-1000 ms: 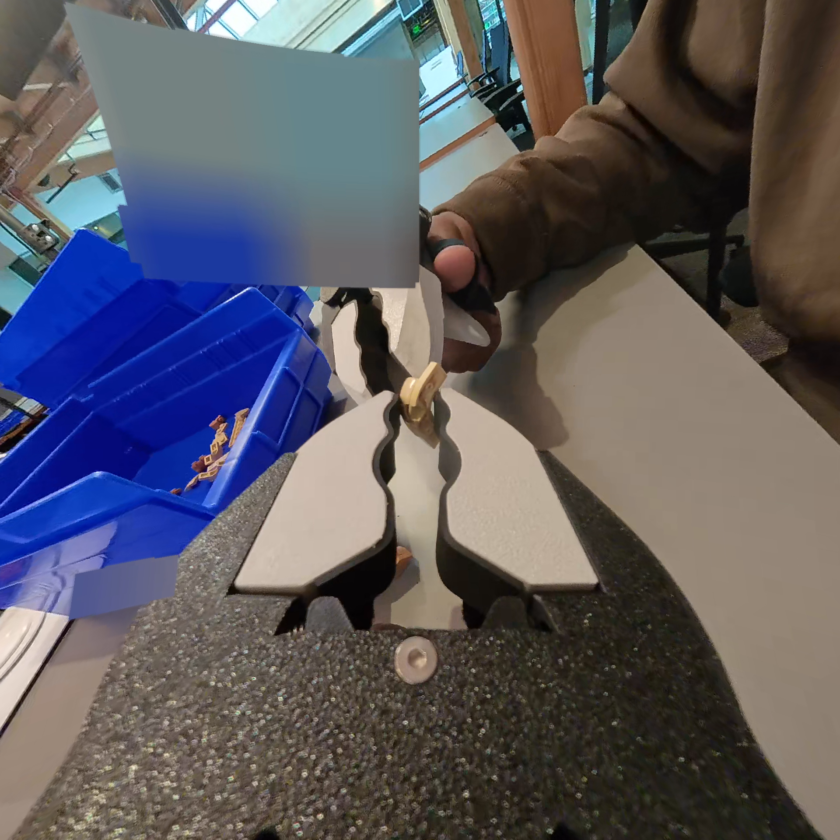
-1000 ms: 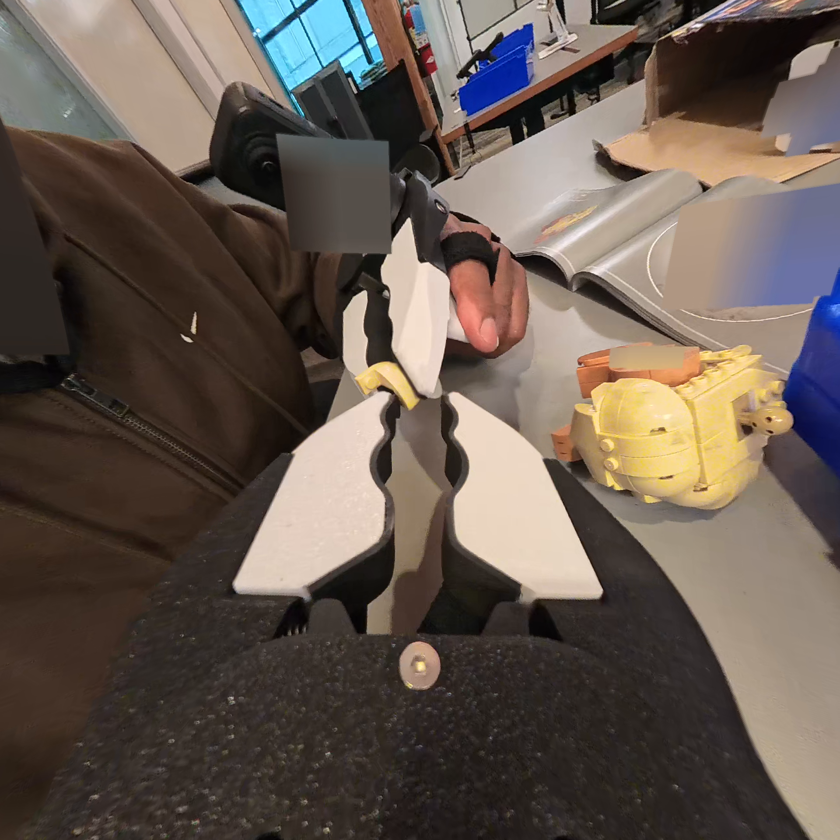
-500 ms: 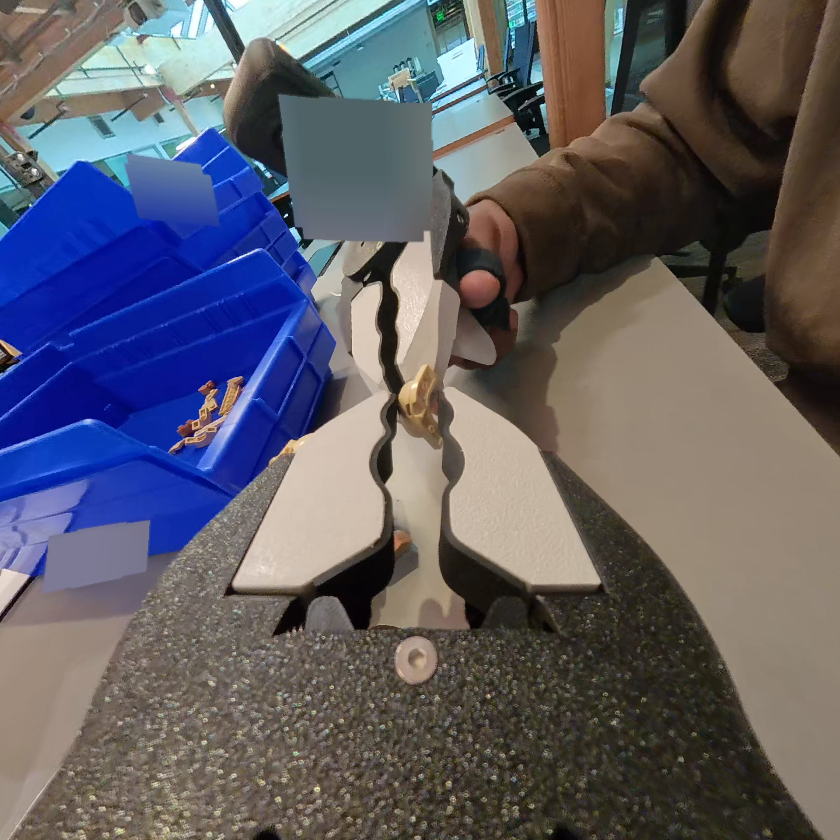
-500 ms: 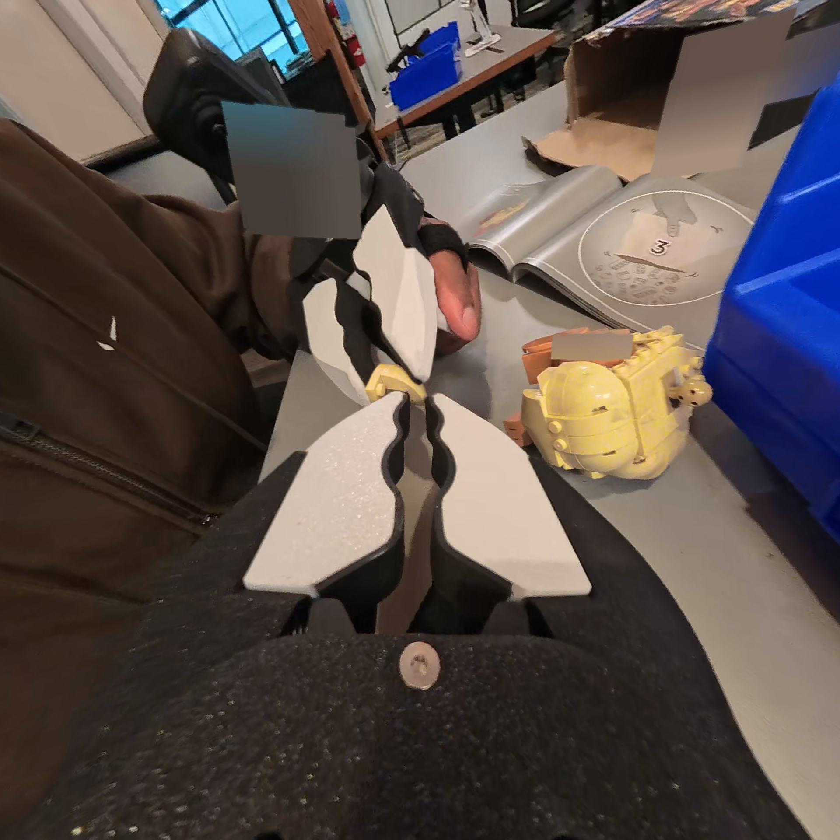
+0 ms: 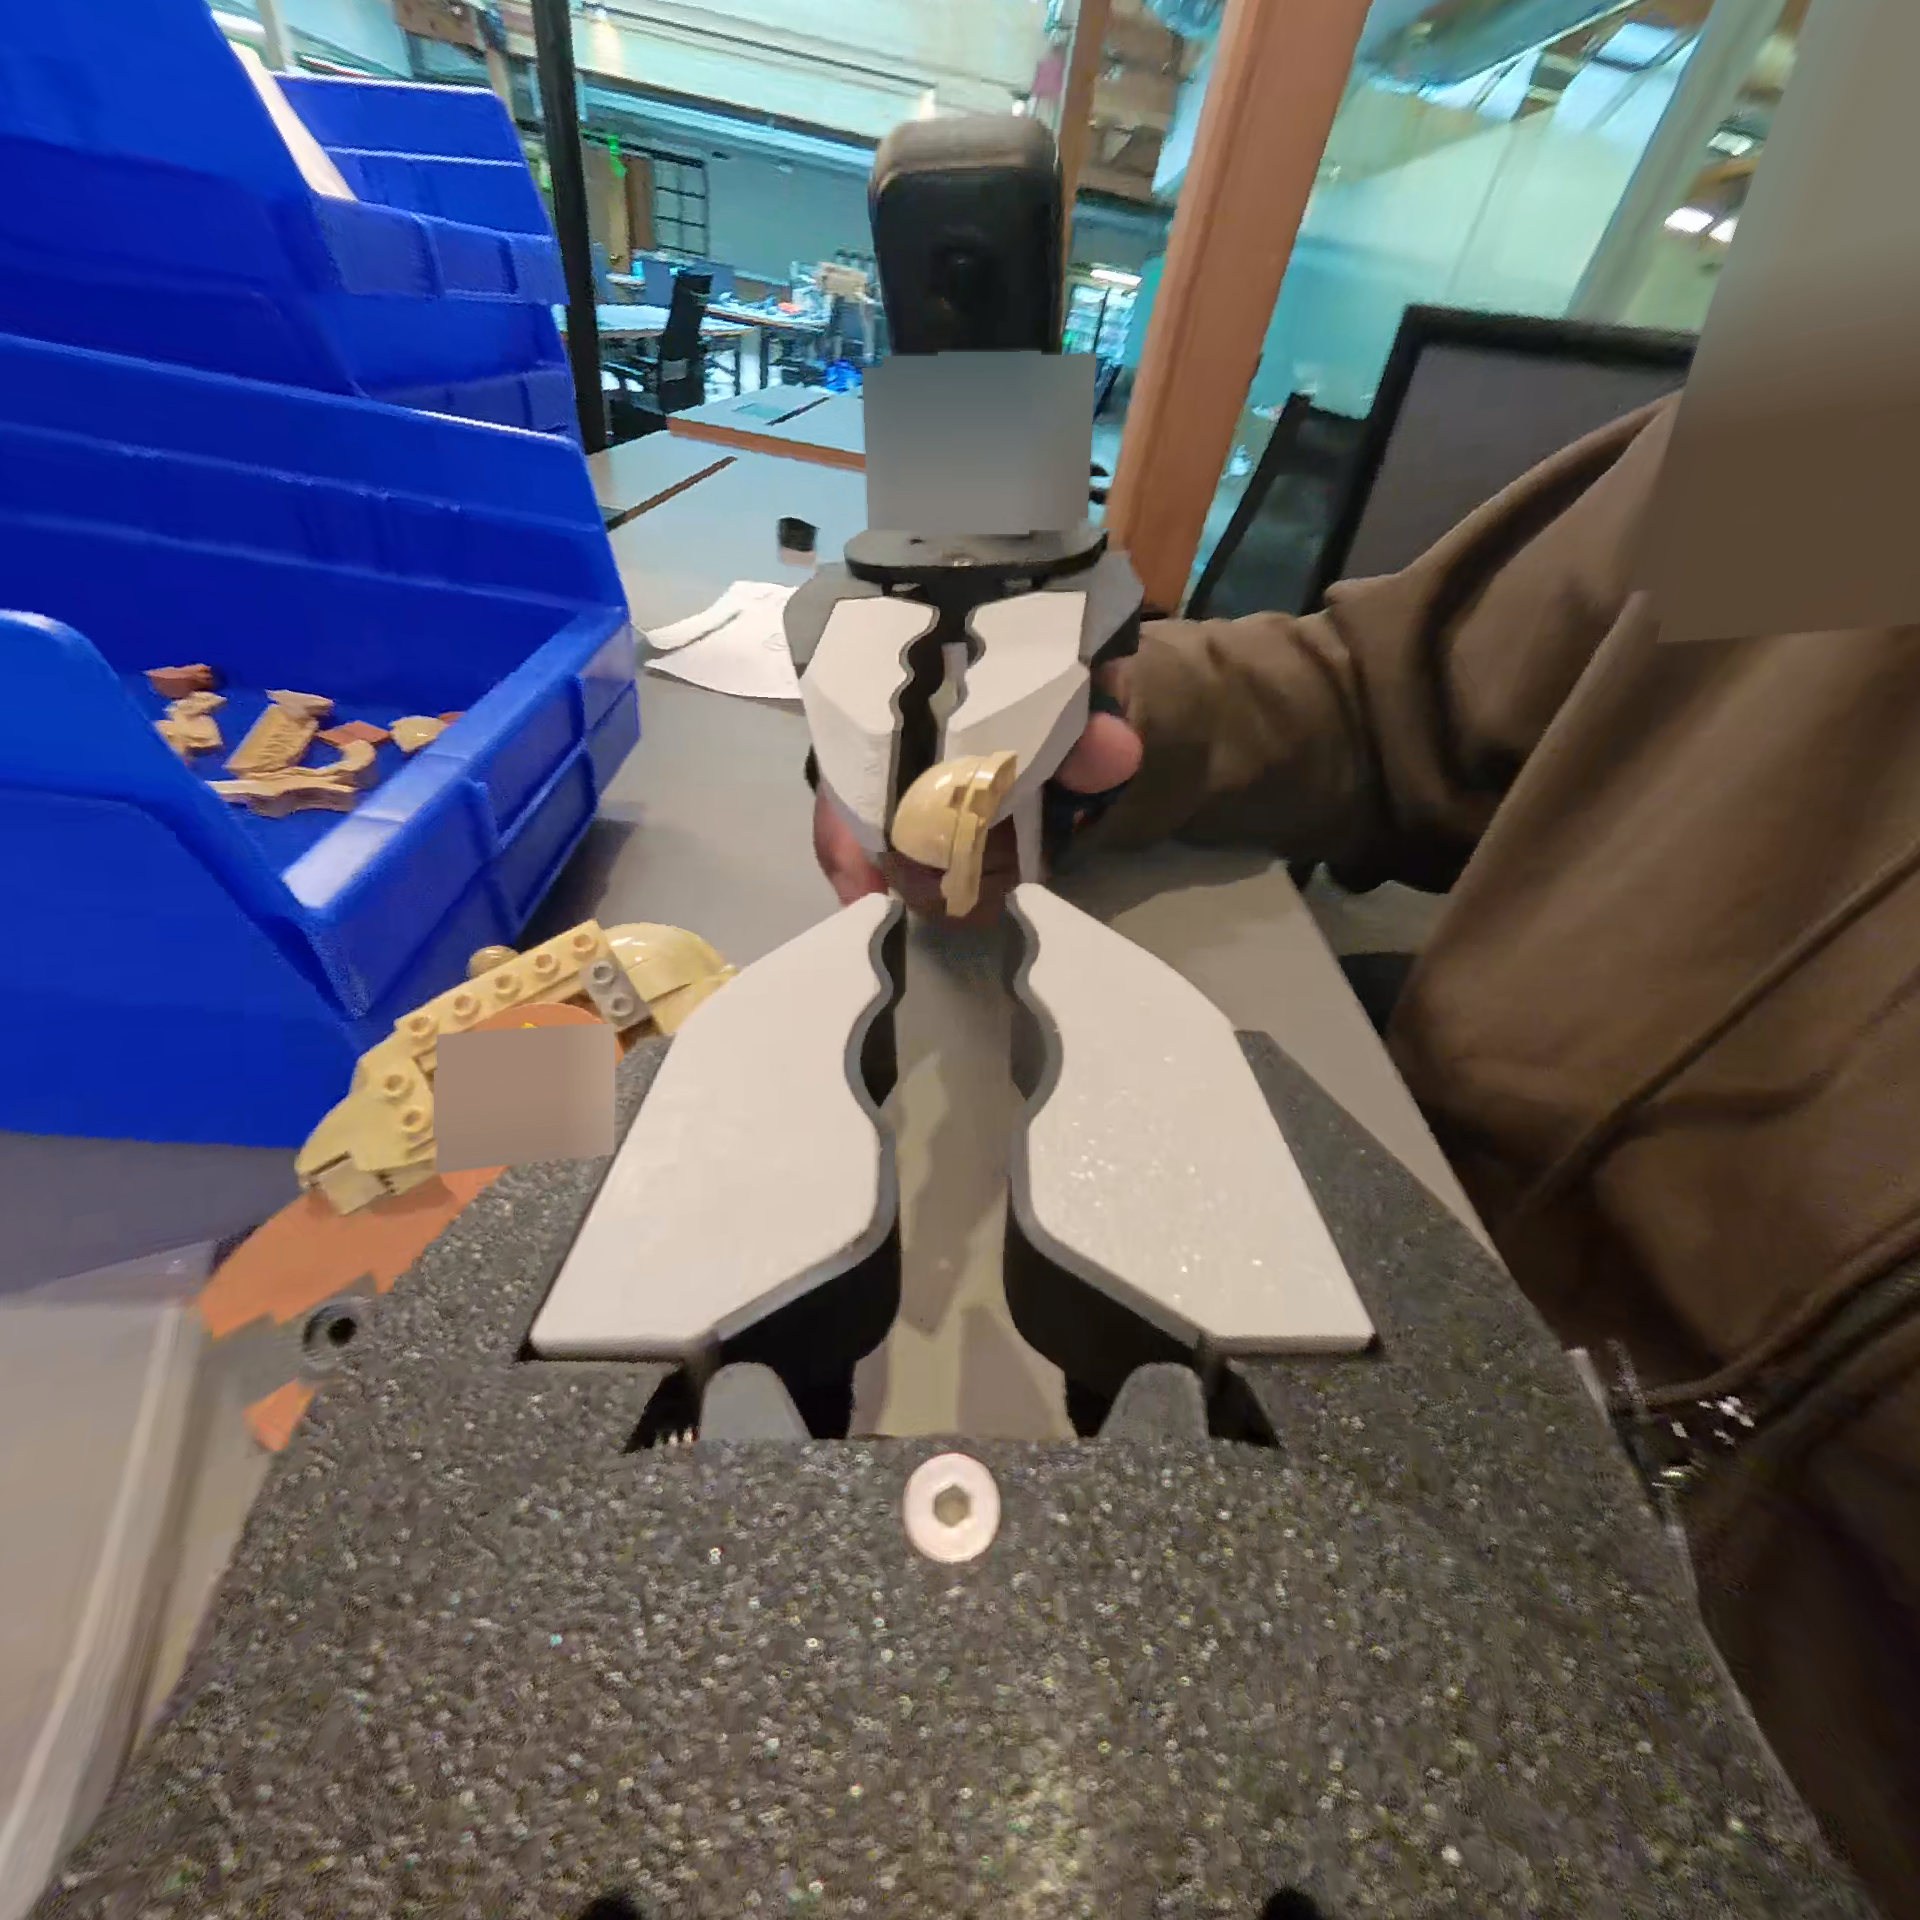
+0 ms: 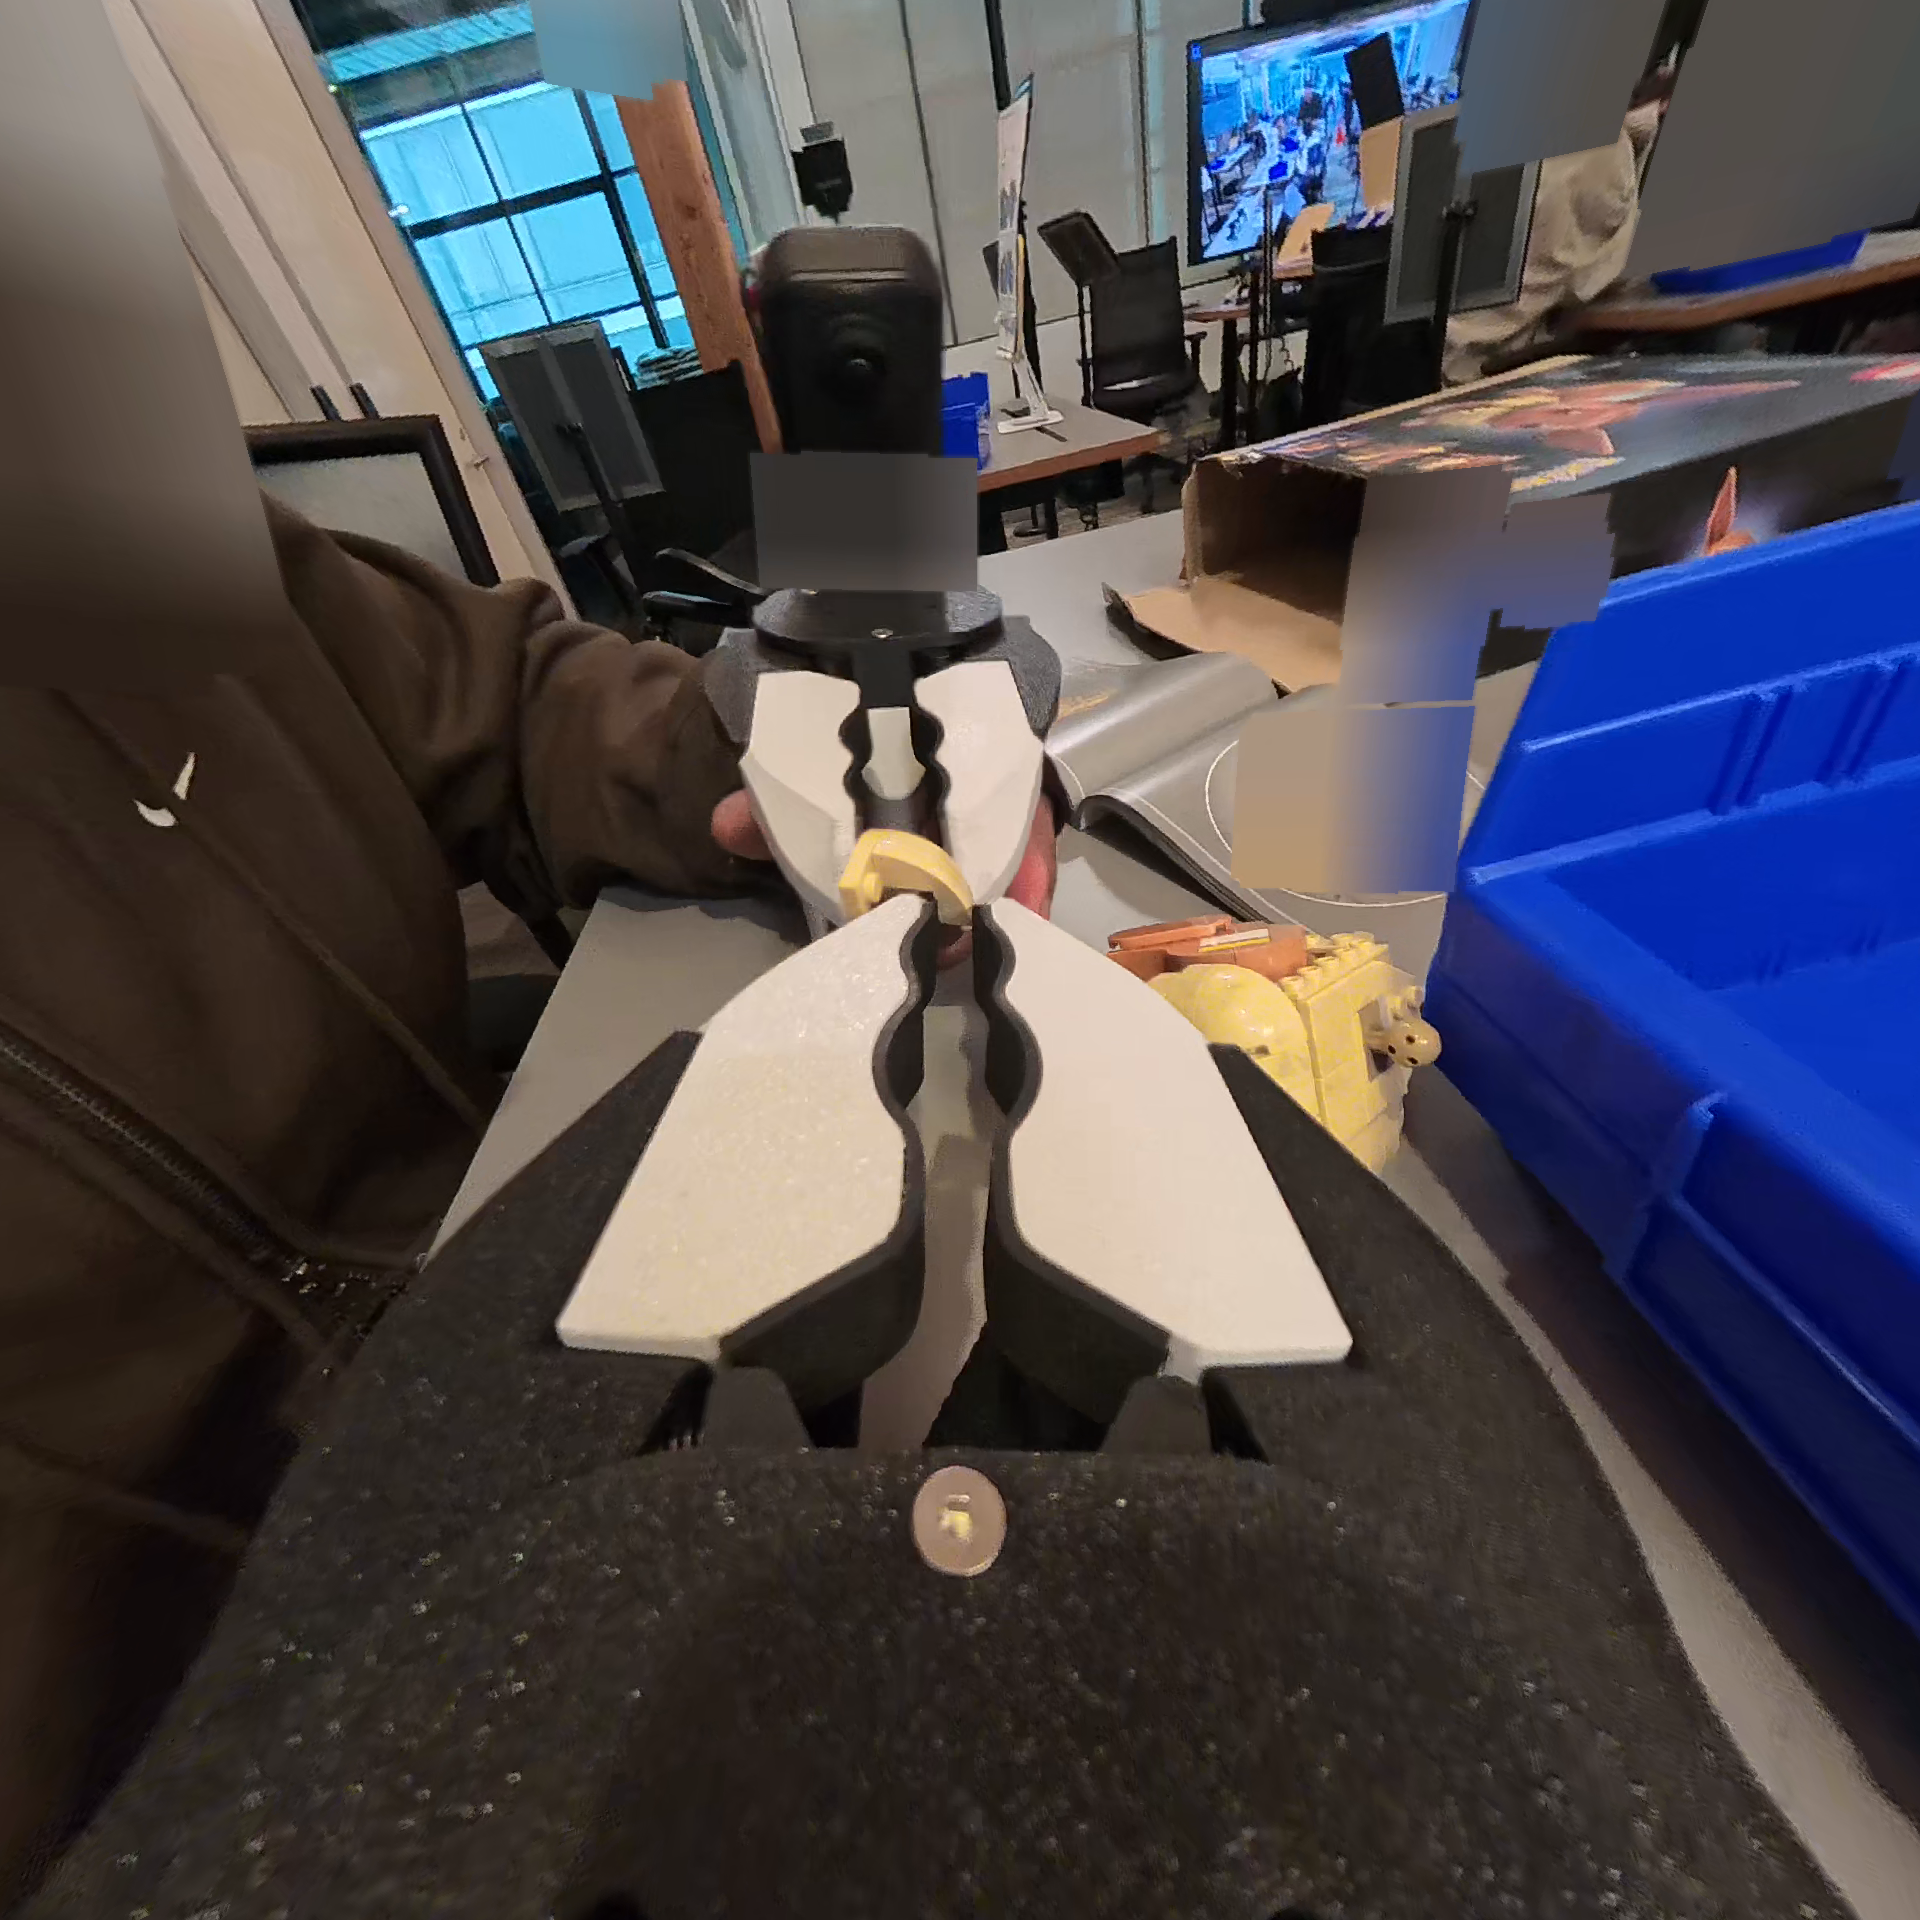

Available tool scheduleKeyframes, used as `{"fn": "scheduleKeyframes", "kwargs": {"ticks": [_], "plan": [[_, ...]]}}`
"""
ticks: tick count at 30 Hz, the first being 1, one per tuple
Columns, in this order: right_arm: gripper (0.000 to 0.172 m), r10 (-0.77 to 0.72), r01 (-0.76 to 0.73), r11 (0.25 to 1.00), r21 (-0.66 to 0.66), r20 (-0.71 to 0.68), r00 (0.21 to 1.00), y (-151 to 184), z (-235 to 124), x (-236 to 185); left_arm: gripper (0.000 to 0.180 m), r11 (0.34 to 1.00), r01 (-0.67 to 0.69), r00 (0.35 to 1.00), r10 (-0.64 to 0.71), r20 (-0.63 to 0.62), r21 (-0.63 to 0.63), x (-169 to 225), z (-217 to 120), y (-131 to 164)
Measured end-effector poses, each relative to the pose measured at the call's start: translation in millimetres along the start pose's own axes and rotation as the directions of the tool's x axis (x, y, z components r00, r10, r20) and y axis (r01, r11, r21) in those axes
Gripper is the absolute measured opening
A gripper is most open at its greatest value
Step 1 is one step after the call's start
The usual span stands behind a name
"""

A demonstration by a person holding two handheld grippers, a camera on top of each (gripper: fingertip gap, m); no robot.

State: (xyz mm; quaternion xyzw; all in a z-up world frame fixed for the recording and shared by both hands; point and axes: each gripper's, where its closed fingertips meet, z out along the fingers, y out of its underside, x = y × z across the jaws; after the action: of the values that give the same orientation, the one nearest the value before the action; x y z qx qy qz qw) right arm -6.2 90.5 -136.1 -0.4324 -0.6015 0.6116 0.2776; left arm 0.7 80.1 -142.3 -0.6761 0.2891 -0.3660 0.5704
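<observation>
a small tan curved plastic brick piece (image 5: pixel 954 826) sits in the air between the two facing grippers. the left gripper (image 5: pixel 956 914) pinches it at its brown underside; the right gripper (image 6: pixel 951 914) pinches its other end, jaws nearly together. a tan brick model (image 6: pixel 1309 1039) and blue plastic bins (image 5: pixel 312 644) sit beside them on the grey table (image 5: pixel 1195 935).

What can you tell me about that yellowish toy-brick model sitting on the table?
The brick model looks like glossy tan plastic. It is built from rounded dome pieces and studded plates, with flat reddish-brown pieces on top. A small knob with dark dots sticks out at one end. The model looks only partly built. It rests on the grey table, close beside the blue bin, and nothing is holding it. Whether it touches the bin cannot be told.
</observation>
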Motion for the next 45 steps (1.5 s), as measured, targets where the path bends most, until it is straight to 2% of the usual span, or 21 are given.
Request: {"fn": "scheduleKeyframes", "kwargs": {"ticks": [8, 14, 31, 35, 38, 45], "plan": [[0.006, -0.103, 0.103, 0.995, -0.008, 0.001, 0.995, 5, 5, -6, 0.006, 1.0, 0.001, 0.999, -0.002, -0.041, -0.023, 8, 3, 5], [0.006, -0.235, 0.234, 0.972, -0.03, -0.041, 0.971, 2, 6, -11, 0.005, 0.994, -0.108, 0.994, 0.107, -0.037, -0.036, 12, 1, 4], [0.006, -0.423, 0.409, 0.906, -0.113, -0.164, 0.891, 2, 10, -7, 0.005, 0.998, -0.031, 0.997, 0.027, -0.075, -0.062, 10, -3, 5], [0.006, -0.419, 0.405, 0.907, -0.115, -0.154, 0.895, 3, 11, -9, 0.005, 0.998, -0.025, 0.995, 0.019, -0.097, -0.062, 12, -4, 6], [0.006, -0.36, 0.351, 0.932, -0.087, -0.121, 0.925, 2, 11, -11, 0.005, 0.997, -0.046, 0.993, 0.04, -0.107, -0.059, 15, -4, 5], [0.005, -0.113, 0.113, 0.994, -0.002, -0.062, 0.992, -2, 12, -11, 0.005, 0.965, -0.255, 0.967, 0.255, -0.009, -0.056, 11, -5, 1]]}}
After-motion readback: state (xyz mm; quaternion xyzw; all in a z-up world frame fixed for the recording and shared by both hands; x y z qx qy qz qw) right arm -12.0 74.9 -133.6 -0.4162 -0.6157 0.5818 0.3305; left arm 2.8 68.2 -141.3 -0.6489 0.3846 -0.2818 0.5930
